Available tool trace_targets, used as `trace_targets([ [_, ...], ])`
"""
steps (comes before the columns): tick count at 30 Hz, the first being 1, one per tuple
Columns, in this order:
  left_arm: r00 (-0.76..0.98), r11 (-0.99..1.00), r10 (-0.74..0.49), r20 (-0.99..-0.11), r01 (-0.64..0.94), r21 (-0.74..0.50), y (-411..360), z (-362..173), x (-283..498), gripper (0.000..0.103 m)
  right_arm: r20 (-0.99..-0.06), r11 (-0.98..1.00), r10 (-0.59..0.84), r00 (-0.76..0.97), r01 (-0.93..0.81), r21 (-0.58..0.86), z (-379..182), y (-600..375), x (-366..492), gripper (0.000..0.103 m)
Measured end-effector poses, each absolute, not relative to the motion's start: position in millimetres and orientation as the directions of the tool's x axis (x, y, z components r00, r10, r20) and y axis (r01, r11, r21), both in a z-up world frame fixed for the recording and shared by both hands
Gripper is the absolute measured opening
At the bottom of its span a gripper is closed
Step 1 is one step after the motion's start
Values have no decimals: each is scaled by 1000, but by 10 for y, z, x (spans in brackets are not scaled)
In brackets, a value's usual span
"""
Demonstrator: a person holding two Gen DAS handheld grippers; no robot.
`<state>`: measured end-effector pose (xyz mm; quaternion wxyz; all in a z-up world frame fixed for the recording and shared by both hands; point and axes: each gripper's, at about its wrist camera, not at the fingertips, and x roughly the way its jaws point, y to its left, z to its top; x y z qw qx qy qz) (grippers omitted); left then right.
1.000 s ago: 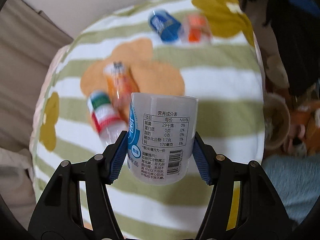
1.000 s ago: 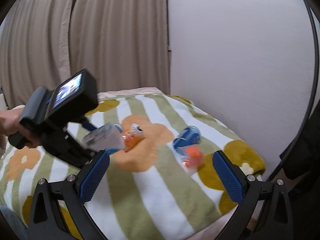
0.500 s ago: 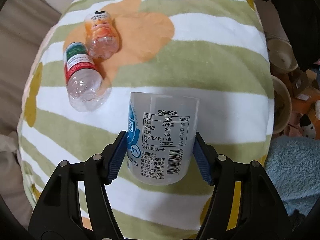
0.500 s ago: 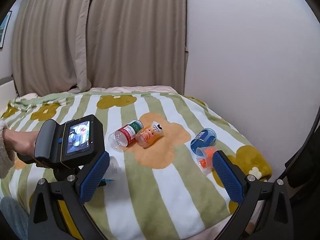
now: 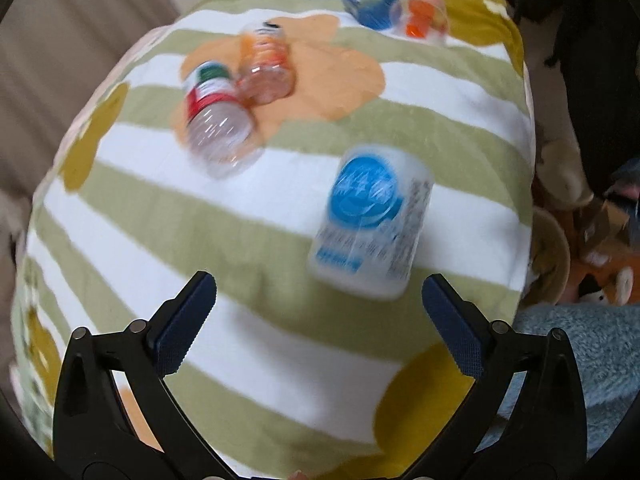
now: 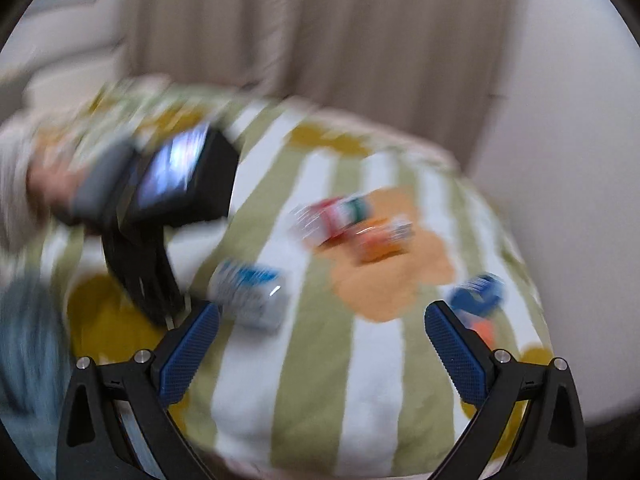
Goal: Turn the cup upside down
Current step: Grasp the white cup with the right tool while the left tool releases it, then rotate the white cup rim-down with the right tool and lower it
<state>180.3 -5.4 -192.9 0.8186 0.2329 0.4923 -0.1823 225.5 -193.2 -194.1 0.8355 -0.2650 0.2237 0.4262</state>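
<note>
The cup (image 5: 370,222) sits on the bed (image 5: 280,208), on a white and green stripe of the blanket. It is a white plastic cup with a blue round picture and small print on its side. It looks light and thin, so I think it can squash if it is squeezed hard. Its side looks smooth, so it may slip a little. The bed is soft, so the cup may wobble or tip over.

The picture is blurry, so I cannot tell for sure which end of the cup is on top. The cup seems to stand up, leaning a bit, with its long way going up and down. The end near the left gripper (image 5: 320,320) looks wider and rests on the blanket.

The left gripper is wide apart and holds nothing. The cup is just in front of it, a bit toward its right finger, not touching. The right gripper (image 6: 322,340) is wide apart too, and it is empty. From the right camera, the cup (image 6: 250,294) is near its left finger.

A good place to hold the cup is around its middle, on the two sides, with a soft squeeze.

Bottles (image 5: 236,108) lie farther back on the bed, well apart from the cup.
</note>
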Motion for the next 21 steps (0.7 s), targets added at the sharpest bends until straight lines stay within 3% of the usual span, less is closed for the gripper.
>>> trace_targets([
  [7, 498, 931, -102, -861, 353, 95, 507, -1855, 1272, 102, -752, 8, 434, 496, -837, -548, -2521, -945, 2081, 102],
  [9, 501, 943, -118, -857, 328, 62, 620, -1852, 1178, 102, -784, -89, 378, 491, -824, -559, -2677, -787, 2069, 88],
  [11, 506, 950, -125, -853, 310, 44, 712, -1843, 1089, 102, -821, -185, 315, 476, -818, -545, -2842, -668, 2028, 83],
  [12, 510, 951, -124, -851, 305, 44, 742, -1838, 1056, 102, -831, -215, 293, 473, -814, -540, -2884, -627, 2040, 74],
  [15, 521, 956, -129, -844, 290, 33, 835, -1814, 991, 102, -875, -265, 193, 443, -835, -482, -2982, -551, 2071, 58],
  [18, 535, 962, -140, -834, 273, 14, 917, -1776, 981, 102, -895, -219, 170, 412, -870, -442, -2939, -544, 2115, 57],
  [21, 556, 967, -157, -816, 255, -12, 981, -1736, 960, 102, -928, -20, 210, 309, -947, -320, -2707, -542, 2307, 57],
])
